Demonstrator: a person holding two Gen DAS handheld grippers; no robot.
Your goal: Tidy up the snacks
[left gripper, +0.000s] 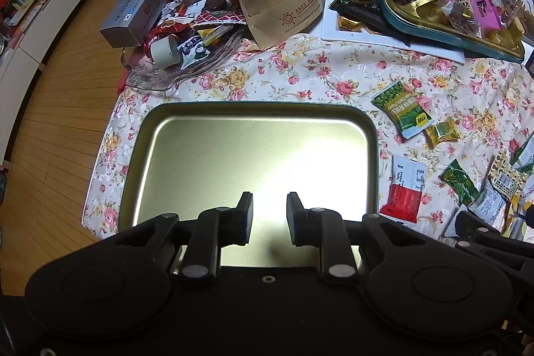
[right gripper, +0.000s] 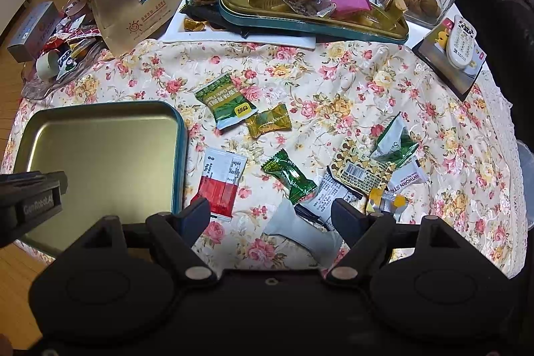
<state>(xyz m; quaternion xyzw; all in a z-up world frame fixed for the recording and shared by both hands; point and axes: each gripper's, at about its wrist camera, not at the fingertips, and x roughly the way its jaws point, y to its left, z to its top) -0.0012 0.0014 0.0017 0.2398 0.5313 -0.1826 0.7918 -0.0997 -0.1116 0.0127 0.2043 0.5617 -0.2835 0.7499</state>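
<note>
Clearly "Garlic Flavor" on green packet (right gripper: 224, 104)

Gold tin tray (left gripper: 207, 155) with teal rim; floral pink-and-yellow tablecloth (right gripper: 333, 82); green snack packet (right gripper: 225, 104)

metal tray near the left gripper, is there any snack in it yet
No, the metal tray is bare inside, and the wrapped snacks such as the green packet lie on the floral cloth beside it.

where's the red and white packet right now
In the right wrist view the red and white packet lies on the floral cloth, just right of the empty tin.
</note>
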